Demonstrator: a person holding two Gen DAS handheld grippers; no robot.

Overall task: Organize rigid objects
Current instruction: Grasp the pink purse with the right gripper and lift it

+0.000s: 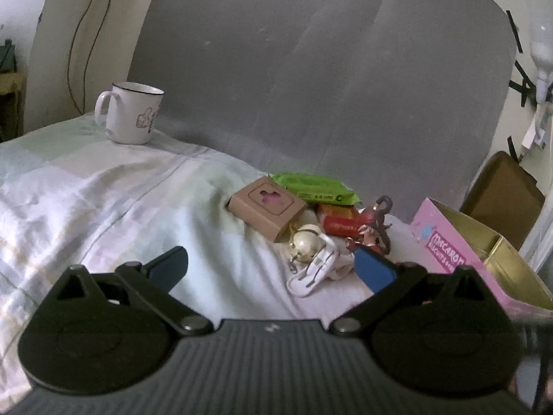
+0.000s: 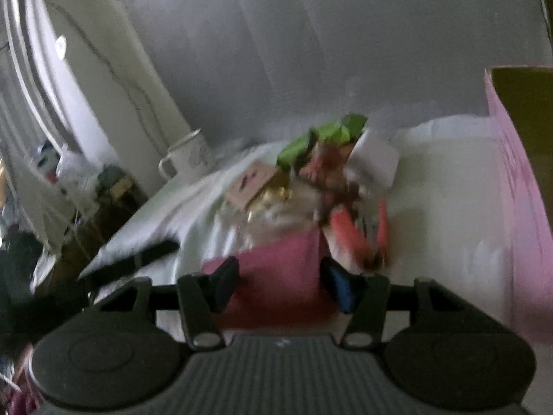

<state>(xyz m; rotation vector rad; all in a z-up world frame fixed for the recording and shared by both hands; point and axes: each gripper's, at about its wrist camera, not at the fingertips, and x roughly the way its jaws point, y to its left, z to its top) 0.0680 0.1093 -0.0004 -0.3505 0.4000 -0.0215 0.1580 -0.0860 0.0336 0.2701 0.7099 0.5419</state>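
Note:
A small pile lies on the white cloth: a brown cardboard box (image 1: 268,209) with a pink cut-out, a green packet (image 1: 312,188), a red-orange packet (image 1: 340,221), a gold bell (image 1: 307,245), a white clip-like piece (image 1: 312,271) and a red figurine (image 1: 375,224). My left gripper (image 1: 273,266) is open and empty, just short of the pile. In the blurred right wrist view my right gripper (image 2: 281,283) is shut on a pink box (image 2: 281,276), in front of the same pile (image 2: 311,173). An open pink Macaron tin (image 1: 446,249) with a gold inside stands to the right, and shows in the right wrist view (image 2: 518,173).
A white mug (image 1: 133,114) stands at the far left of the cloth, also in the right wrist view (image 2: 188,157). A grey backboard (image 1: 311,69) rises behind. A brown cardboard box (image 1: 501,200) sits beyond the tin. The bed edge drops off at left (image 2: 103,252).

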